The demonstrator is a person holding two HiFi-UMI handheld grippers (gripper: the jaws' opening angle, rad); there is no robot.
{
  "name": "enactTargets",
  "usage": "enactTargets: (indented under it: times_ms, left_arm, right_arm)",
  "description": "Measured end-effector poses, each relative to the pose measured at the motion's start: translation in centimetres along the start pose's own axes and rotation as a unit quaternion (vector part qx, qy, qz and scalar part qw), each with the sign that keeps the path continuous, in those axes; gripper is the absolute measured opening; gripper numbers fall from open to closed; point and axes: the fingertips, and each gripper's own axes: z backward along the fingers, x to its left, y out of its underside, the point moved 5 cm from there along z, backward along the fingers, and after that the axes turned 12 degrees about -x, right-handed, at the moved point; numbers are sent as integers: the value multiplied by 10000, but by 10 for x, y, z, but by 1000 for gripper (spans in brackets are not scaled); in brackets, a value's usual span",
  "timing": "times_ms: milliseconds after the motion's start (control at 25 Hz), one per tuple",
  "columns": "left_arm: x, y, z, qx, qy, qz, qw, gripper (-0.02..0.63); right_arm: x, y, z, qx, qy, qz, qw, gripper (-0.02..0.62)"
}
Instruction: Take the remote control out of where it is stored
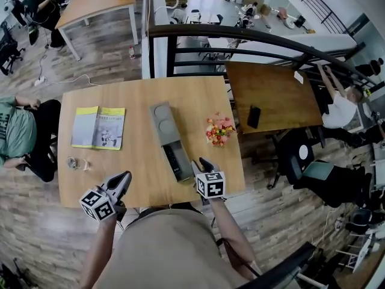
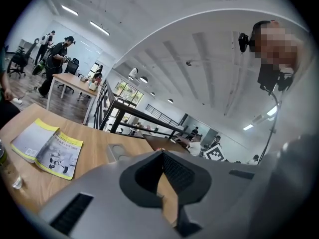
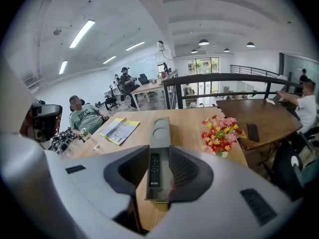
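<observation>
Hardly any writing could be read. The yellow-edged booklet [image 1: 98, 127] on the table carried a printed title and a cover picture, both too small to make out. The remote control [image 3: 154, 171] bore a small white logo near its lower end, illegible, above it rows of unlabelled buttons. A seated person's green shirt [image 3: 81, 118] showed dark block lettering, not clear enough to spell. The marker cubes [image 1: 210, 185] showed only black-and-white square patterns, without letters or numbers.

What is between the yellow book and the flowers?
A long grey holder lies there, with the black remote control in its near end. The head view shows it, with the yellow book left and the flowers right.
</observation>
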Motion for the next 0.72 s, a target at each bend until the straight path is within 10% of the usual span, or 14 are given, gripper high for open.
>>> enactTargets:
  times_ms: [720]
  left_arm:
    - [-14, 30, -56, 66, -545, -98, 9984, 3]
  right_arm:
    - [-20, 61, -55, 794, -1408, 449, 9858, 126]
